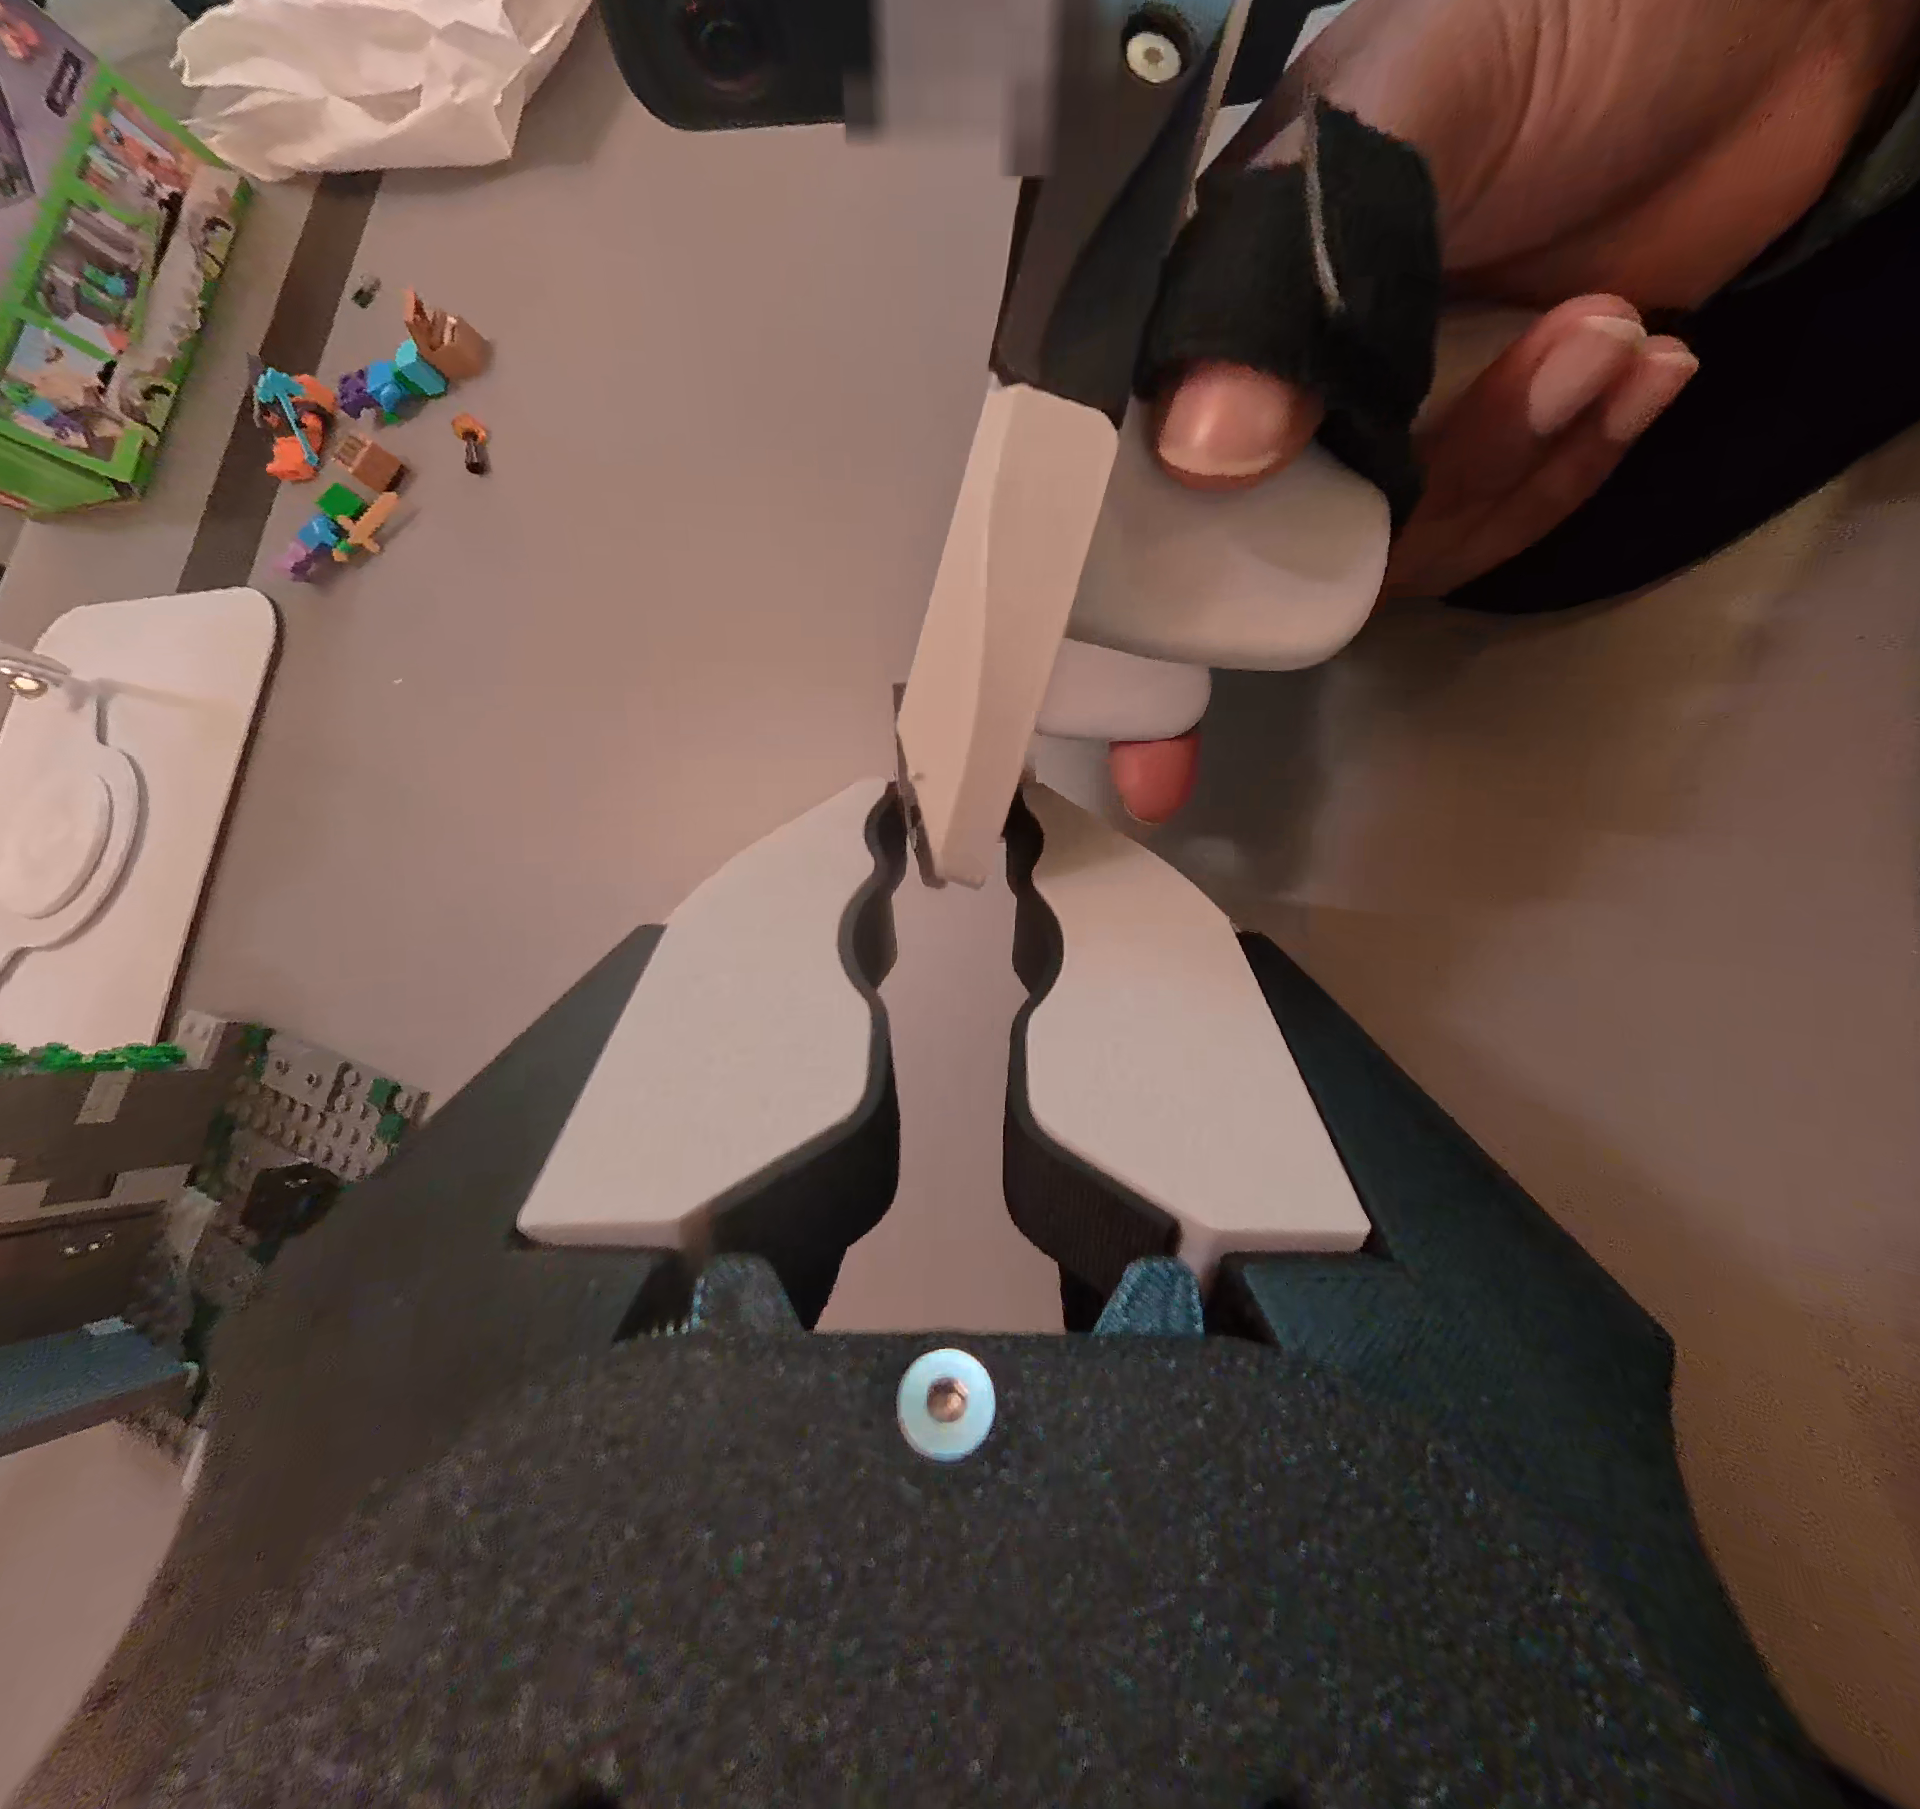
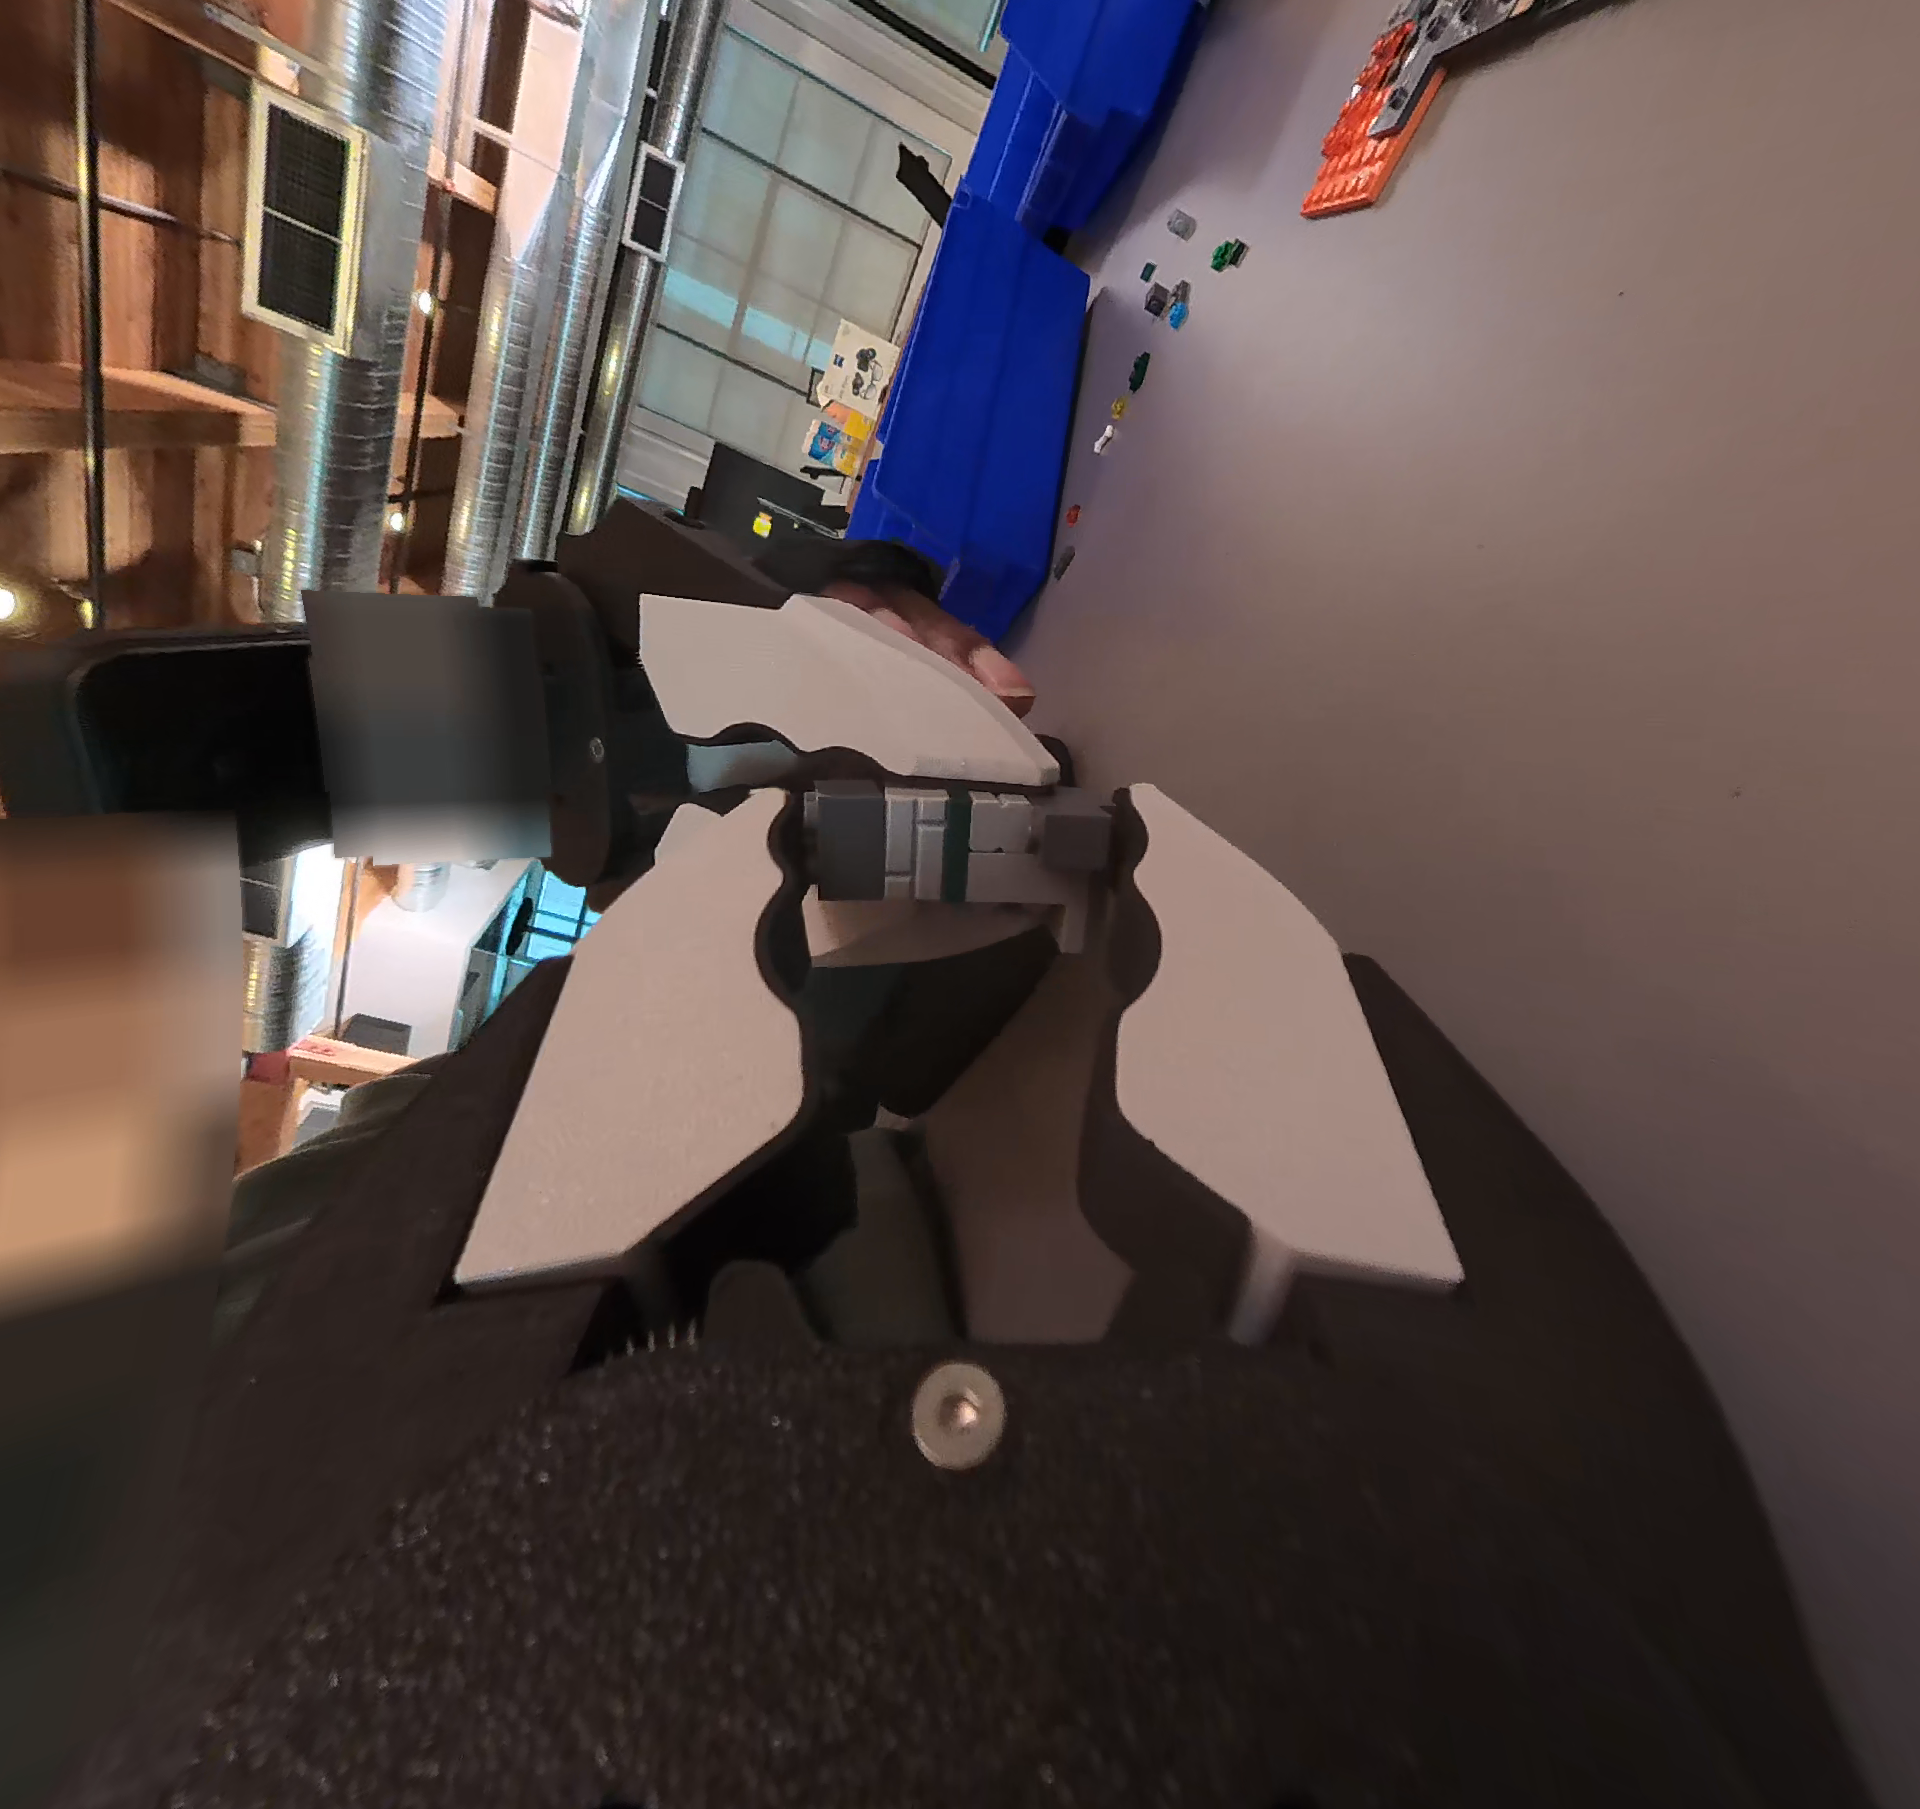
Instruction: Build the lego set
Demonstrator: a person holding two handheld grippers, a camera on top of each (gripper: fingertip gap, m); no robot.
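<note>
Mostly your right gripper (image 2: pixel 951 850) is gripping a grey brick stack (image 2: pixel 951 850), your left gripper (image 1: pixel 940 860) is hiding its far side, clamped on it too, tabletop (image 2: pixel 1507 824) lying open rightward.

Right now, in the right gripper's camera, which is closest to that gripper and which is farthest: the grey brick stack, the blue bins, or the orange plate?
From the right gripper:
1. Grey brick stack, between its fingertips.
2. Blue bins, beyond, along the table's edge.
3. Orange plate, top right, farthest.
</note>
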